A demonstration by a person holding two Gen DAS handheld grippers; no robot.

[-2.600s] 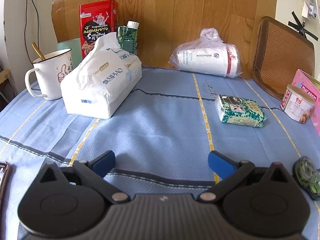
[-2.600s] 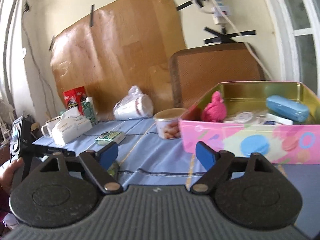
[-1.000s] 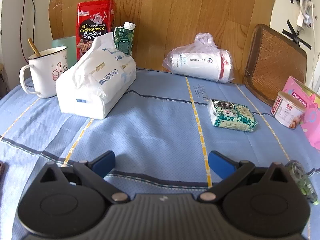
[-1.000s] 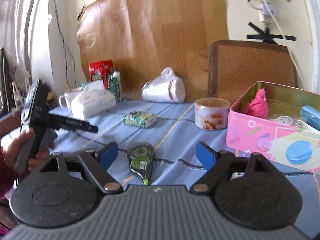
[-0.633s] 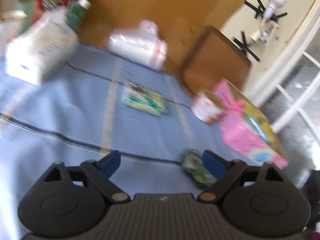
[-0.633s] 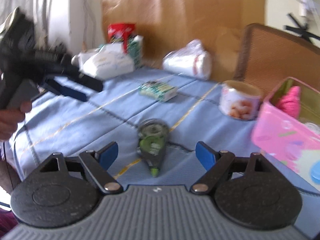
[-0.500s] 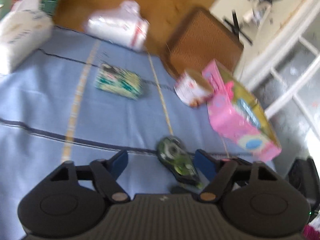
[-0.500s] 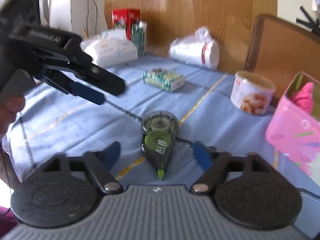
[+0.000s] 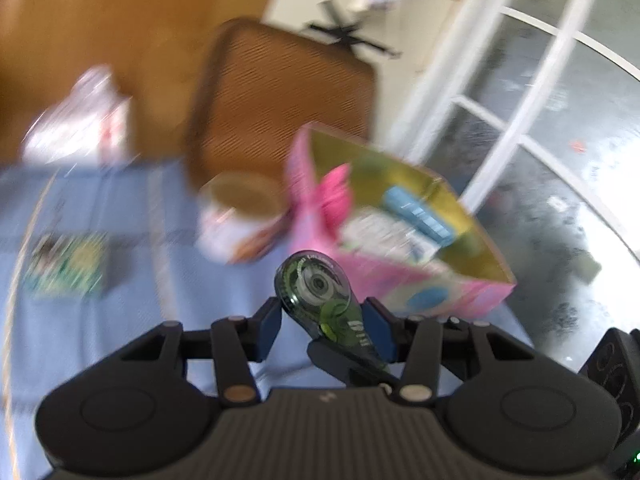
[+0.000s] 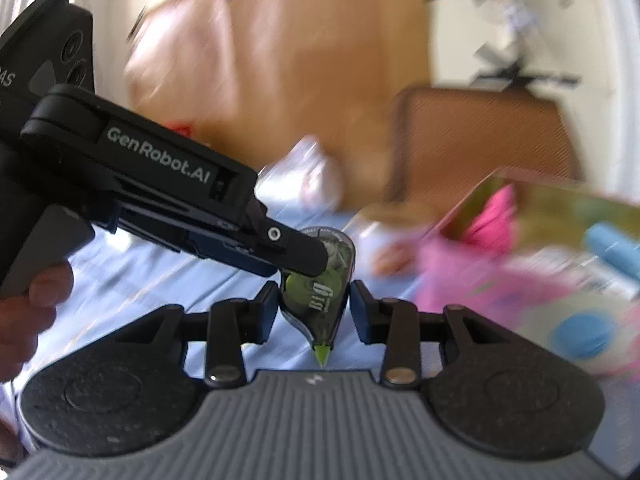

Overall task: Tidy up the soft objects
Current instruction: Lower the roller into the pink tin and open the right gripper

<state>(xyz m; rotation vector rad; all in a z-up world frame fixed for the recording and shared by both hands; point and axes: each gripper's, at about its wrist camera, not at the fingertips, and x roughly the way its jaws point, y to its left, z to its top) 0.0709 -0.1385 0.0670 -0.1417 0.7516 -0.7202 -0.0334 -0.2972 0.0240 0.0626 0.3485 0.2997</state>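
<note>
Left wrist view: left gripper (image 9: 322, 329) clamped on the correction tape (image 9: 314, 284). Jaws just closed, blue pads on both flanks, and the tape is lifted clear of the blue tablecloth (image 9: 120, 320). The tape sits right in front of the pink tin (image 9: 440, 292), overlapping its near wall in frame. One dark finger (image 9: 340, 359) reaches in under the tape's lower end. A pink soft item (image 9: 335, 200) is inside the tin at its left end, with a blue case (image 9: 418, 212) to its right. A can (image 9: 240, 216) stands just left of the tin, a green packet (image 9: 64, 264) lies well left of it, and a white bag (image 9: 80, 120) is far left and behind. A woven brown panel (image 9: 280, 92) stands upright behind the tin. The cloth left of the tin is open. The table edge falls away right of it, with a white window frame (image 9: 540, 120) beyond. Background is motion-blurred.

Right wrist view: right gripper (image 10: 314, 310) has jaws just closing. Its pads lie flush to the tape's sides; can't tell if they press. The tape is left of the tin, green tip toward the camera. The left gripper comes in from the far left, held by a hand (image 10: 36, 300), with its tip on the tape's upper half, blocking that side. A wood board covers the wall behind.
</note>
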